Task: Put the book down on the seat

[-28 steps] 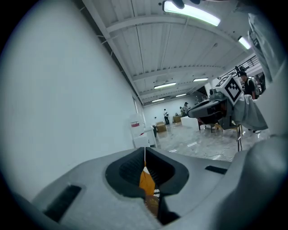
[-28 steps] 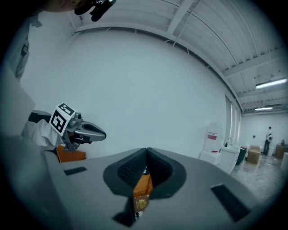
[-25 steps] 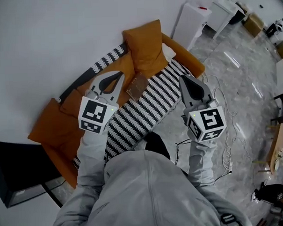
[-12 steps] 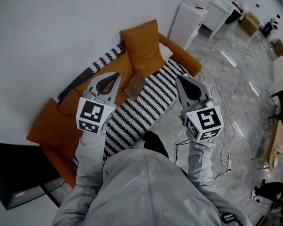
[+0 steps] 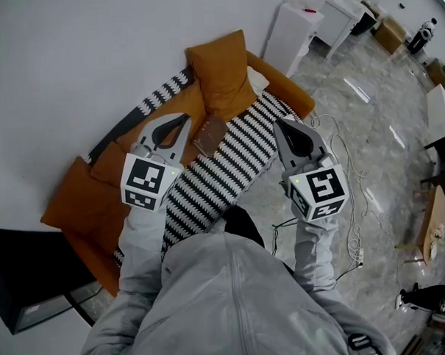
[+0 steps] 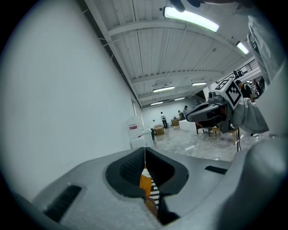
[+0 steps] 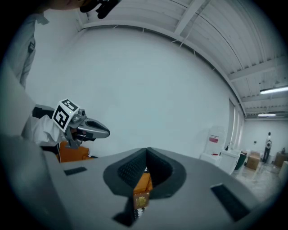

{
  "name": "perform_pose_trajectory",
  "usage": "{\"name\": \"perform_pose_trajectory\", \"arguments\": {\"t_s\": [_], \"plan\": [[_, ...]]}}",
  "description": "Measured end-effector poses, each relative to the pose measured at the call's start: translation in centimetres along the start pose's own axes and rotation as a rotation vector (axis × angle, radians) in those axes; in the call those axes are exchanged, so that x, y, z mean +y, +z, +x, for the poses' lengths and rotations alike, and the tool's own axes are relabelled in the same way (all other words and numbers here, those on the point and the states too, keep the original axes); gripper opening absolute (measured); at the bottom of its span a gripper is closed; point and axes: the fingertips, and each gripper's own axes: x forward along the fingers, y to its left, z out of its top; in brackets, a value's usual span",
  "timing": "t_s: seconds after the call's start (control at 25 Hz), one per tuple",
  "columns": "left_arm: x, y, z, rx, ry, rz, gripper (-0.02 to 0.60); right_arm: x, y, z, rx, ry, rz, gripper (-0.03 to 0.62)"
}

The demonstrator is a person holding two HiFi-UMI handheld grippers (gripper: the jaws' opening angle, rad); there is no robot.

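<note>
Brown book (image 5: 210, 135) flat on striped sofa seat (image 5: 230, 176), between left tool (image 5: 184, 118) and right tool (image 5: 277, 123), nearer the left one, touched by neither | left tool: jaws pressed together, nothing in them | right tool: jaws pressed together, nothing in them | orange cushion (image 5: 219, 63): beyond book, ahead of both tools

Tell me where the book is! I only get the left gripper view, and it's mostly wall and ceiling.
Observer: The book lies flat on the striped seat, just in front of the big orange cushion.
Operator: Is my other tool holding something?
Observer: No, the right tool is shut and empty, held in the air to the book's right.
Operator: How close is my tool?
Observer: In the head view the left tool shows beside the book's left edge, not gripping it.
</note>
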Motion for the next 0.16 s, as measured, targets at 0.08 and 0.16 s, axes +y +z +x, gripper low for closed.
{"name": "perform_pose_trajectory", "arguments": {"t_s": [0.08, 0.16], "plan": [[-0.01, 0.05, 0.08, -0.003, -0.005, 0.001, 0.027, -0.08, 0.06, 0.00, 0.000, -0.004, 0.000, 0.028], [-0.02, 0.06, 0.14, -0.004, -0.010, 0.000, 0.028, -0.15, 0.13, 0.02, 0.000, -0.007, -0.001, 0.028]]}}
